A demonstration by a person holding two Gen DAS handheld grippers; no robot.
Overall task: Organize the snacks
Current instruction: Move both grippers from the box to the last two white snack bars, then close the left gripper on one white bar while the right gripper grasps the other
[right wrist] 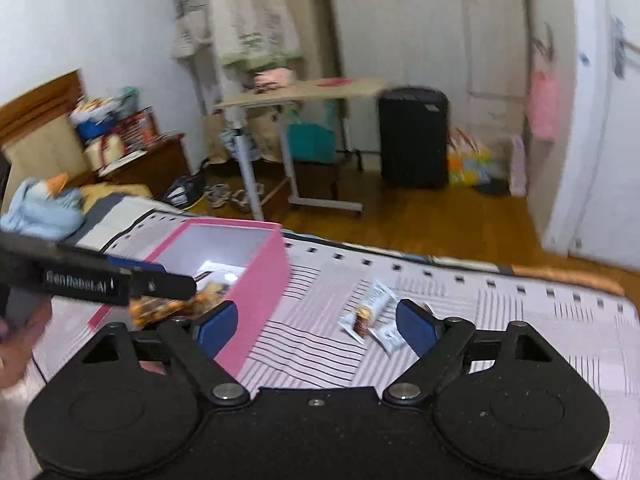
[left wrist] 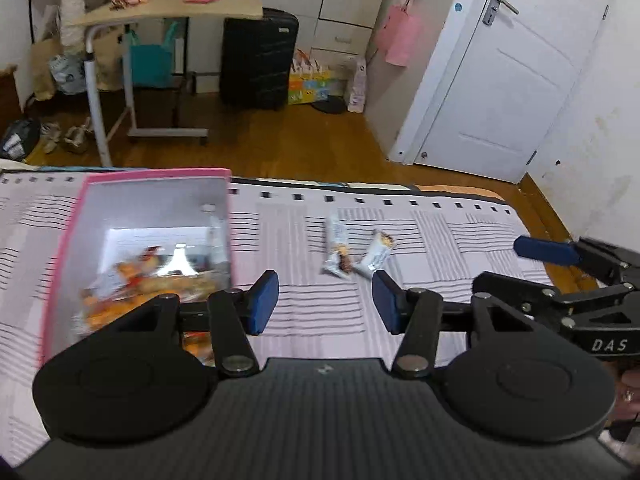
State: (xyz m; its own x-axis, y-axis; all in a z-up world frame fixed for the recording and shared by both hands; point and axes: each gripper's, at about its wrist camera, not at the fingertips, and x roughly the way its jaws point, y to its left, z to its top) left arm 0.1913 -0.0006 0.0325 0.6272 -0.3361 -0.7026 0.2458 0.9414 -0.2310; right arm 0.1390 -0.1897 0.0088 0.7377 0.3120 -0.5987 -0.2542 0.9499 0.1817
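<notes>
A: Judging handling first: the two snack bars (left wrist: pixel 356 254) left on the bedspread (left wrist: pixel 440 240) looked light, flat and crinkly, foil-type wrappers, probably slippery. Contents likely stiff enough to pinch across the middle of the short width; grabbing the sealed end flaps would risk the wrapper sliding out.

B: Looks?

A: White wrappers with a brown-orange printed patch near one end, lying touching in a loose V. In the left wrist view they sat at about 1 o'clock from the left gripper (left wrist: pixel 326 302), just past its pads. In the right wrist view the same pair (right wrist: pixel 374 318) sat at about 1 o'clock, beside the right-hand pad.

B: Box?

A: Pink box (left wrist: pixel 156 236), white inside, at 10 o'clock in the left view, already holding a heap of orange-wrapped snacks (left wrist: pixel 132 284). Blurred, so no count.

B: Claws?

A: Left gripper stood part open, nothing between the pads. Right gripper (right wrist: pixel 316 326) stood wide, also empty. Neither touched the bars.

B: Progress?

A: My read: most snacks boxed, those two remained.
</notes>
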